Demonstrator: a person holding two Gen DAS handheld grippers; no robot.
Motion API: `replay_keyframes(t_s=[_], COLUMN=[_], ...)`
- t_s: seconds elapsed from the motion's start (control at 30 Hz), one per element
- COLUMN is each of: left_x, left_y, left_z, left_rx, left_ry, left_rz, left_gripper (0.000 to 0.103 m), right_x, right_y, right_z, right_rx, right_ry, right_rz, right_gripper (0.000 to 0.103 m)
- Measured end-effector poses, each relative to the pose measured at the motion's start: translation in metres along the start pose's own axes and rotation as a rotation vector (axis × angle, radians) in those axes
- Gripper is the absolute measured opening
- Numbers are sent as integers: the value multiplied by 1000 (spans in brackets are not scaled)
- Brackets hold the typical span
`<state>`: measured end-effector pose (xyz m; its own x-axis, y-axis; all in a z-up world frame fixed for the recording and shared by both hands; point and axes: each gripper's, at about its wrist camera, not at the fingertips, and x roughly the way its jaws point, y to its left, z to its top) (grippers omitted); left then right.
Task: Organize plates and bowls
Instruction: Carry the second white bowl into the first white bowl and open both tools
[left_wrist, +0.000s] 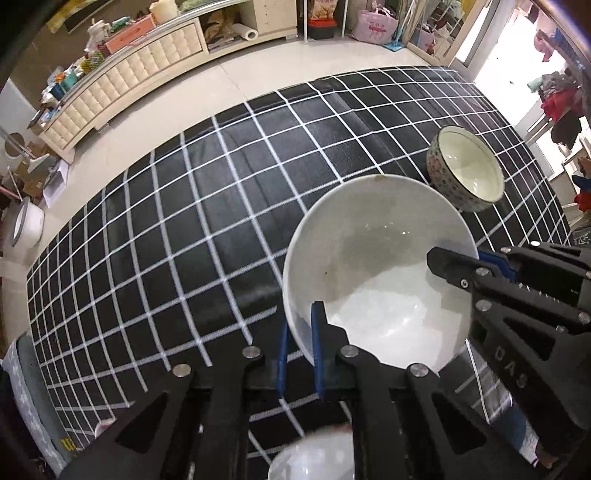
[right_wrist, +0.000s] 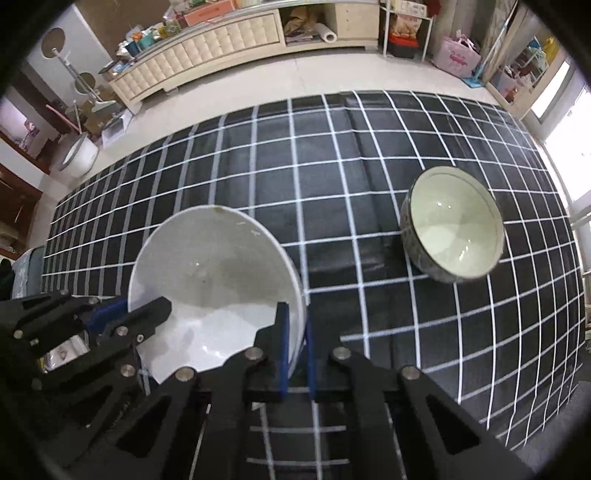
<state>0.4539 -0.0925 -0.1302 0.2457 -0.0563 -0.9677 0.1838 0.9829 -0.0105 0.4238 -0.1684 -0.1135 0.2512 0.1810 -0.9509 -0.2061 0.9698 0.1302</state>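
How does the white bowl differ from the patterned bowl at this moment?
The white bowl is plain, while the patterned bowl has a speckled dark outside and a cream inside. The white bowl looks wider. The white bowl is gripped at opposite rims by the left claw and the right claw; the patterned bowl sits untouched on the checked cloth. Both are empty and open side up.

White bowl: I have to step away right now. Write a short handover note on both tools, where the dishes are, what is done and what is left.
Left tool: shut on the white bowl, pinching its left rim.
Right tool: shut on the same bowl's right rim.
The bowl hangs tilted between them above the checked cloth.
Patterned bowl: upright on the cloth, to the right, untouched.
Another white dish shows below the left tool.
Done: the white bowl is gripped.
Left: set it down, probably stacked with the other dishes.
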Motion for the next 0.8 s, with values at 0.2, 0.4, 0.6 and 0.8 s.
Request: replay_keyframes(t_s=[0.2,0.4,0.6,0.8], left_x=[-24,-39,-42,-32], left_y=[10,16,17,18], left_z=[-41,-85,-113,-135], left_rx=[-38,-59,-62,-62], left_ry=[-6,-3,10,43], left_rz=[-17,-17,-6,14], left_gripper=[10,10,10,10], right_x=[-14,-19,-14,1], right_y=[25,49,62,72], right_z=[-30,-56,-81,-102], right_rx=[-30,-51,-70,-77], right_ry=[-2,8,36,75], right_rz=[0,17,28,40], right_gripper=[10,10,10,10])
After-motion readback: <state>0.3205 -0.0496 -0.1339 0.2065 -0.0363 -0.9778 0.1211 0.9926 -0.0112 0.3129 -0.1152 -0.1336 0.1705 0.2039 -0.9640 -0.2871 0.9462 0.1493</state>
